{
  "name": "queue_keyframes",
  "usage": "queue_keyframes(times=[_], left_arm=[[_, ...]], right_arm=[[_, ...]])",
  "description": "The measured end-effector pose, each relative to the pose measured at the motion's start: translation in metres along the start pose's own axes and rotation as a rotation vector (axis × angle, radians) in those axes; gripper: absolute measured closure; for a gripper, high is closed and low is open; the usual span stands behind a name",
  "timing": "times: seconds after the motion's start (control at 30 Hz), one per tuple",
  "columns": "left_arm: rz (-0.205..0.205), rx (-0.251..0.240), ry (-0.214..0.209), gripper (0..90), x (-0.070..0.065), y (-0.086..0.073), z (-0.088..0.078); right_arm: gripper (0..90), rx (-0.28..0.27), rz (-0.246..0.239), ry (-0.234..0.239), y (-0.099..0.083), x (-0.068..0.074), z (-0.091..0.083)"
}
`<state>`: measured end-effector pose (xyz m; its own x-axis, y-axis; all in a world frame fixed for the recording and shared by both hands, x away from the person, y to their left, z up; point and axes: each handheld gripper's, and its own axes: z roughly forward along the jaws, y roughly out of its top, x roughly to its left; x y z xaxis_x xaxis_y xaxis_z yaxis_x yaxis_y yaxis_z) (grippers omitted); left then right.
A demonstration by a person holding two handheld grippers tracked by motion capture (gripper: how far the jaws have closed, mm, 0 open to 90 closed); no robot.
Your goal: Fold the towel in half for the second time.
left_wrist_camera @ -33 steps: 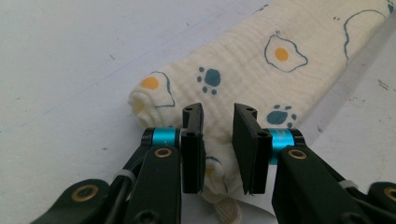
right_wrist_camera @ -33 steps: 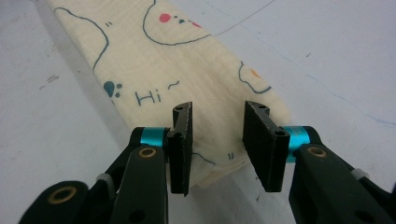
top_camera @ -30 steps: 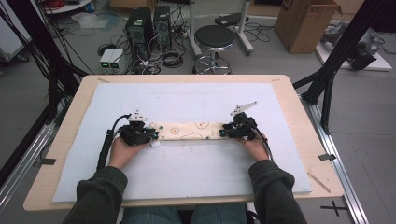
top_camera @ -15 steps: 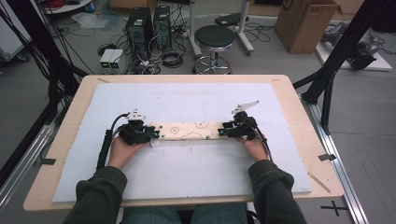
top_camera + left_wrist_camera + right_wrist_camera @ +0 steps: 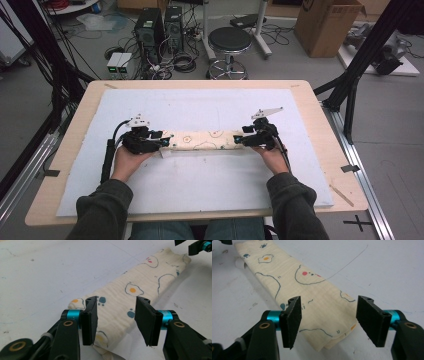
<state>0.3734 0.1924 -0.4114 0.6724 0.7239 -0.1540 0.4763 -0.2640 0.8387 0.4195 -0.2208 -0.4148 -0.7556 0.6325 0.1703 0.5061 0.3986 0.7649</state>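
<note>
A cream cloth (image 5: 202,140) printed with fried eggs lies folded into a long strip on the white mat (image 5: 200,110). My left gripper (image 5: 162,142) is at its left end and my right gripper (image 5: 239,140) at its right end. In the left gripper view the left gripper (image 5: 116,315) has just been opening. Its pads (image 5: 90,315) stand apart on either side of the cloth (image 5: 130,290) without pressing it. The right gripper (image 5: 329,315) has also just been opening, and the cloth's end (image 5: 319,315) lies loose between its pads.
The mat covers most of a wooden table (image 5: 320,115). On the floor beyond the table stand a black stool (image 5: 230,42), computer towers (image 5: 157,25) with cables, and a cardboard box (image 5: 327,25). Black frame legs (image 5: 355,75) rise at both sides.
The jaws of both grippers have spread apart at the cloth's two ends. The hands and the cloth have stayed where they were.
</note>
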Motion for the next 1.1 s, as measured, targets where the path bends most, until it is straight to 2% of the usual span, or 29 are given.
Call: queue_keyframes(times=[0.1, 0.17, 0.23, 0.4, 0.5, 0.8, 1.1], left_arm=[[0.011, -0.003, -0.001, 49.0, -0.003, 0.001, -0.004], [0.025, -0.008, 0.000, 47.6, -0.005, 0.002, -0.007], [0.020, -0.017, -0.004, 45.5, -0.007, 0.003, -0.008], [0.026, -0.028, -0.013, 43.2, -0.010, 0.004, -0.011], [0.035, -0.026, -0.016, 41.3, -0.011, 0.004, -0.012], [0.044, -0.031, -0.017, 37.7, -0.014, 0.005, -0.015], [0.050, -0.025, -0.019, 34.9, -0.017, 0.005, -0.019]], right_arm=[[32.7, -0.007, -0.012, -0.009, 0.002, 0.003, -0.001], [30.3, -0.013, -0.003, -0.010, 0.004, 0.005, -0.002], [29.2, -0.027, -0.009, -0.015, 0.004, 0.005, -0.003], [24.1, -0.019, 0.009, -0.016, 0.004, 0.007, -0.003], [24.1, -0.019, 0.010, -0.003, 0.004, 0.008, -0.004], [17.9, -0.042, 0.006, -0.013, 0.005, 0.013, -0.009], [15.8, -0.049, 0.004, -0.014, 0.005, 0.016, -0.015]])
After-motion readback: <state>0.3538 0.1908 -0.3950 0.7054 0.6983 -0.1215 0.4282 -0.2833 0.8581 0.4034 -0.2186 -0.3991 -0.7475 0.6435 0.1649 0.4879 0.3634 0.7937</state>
